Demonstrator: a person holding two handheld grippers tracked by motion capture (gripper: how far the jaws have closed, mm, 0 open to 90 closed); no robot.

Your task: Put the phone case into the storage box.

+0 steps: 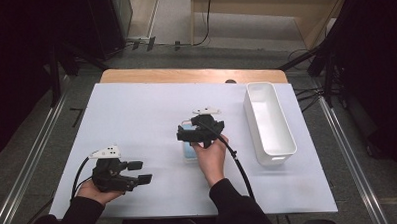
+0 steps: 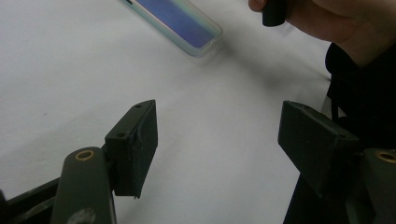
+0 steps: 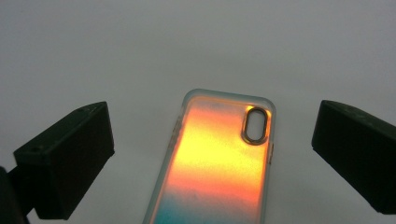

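Observation:
An iridescent phone case with an oval camera cut-out lies flat on the white table sheet; it glows orange and teal in the right gripper view and blue in the left gripper view. My right gripper hovers over it, jaws spread wide on either side without touching it. From above the case peeks out under the right gripper. Near the front left, my left gripper rests low with its jaws apart and nothing between them, as its own view confirms.
A long white bin stands at the right side of the sheet, empty as far as I can see. The wooden table edge runs along the back. A black cable trails from the right gripper toward the person's sleeve.

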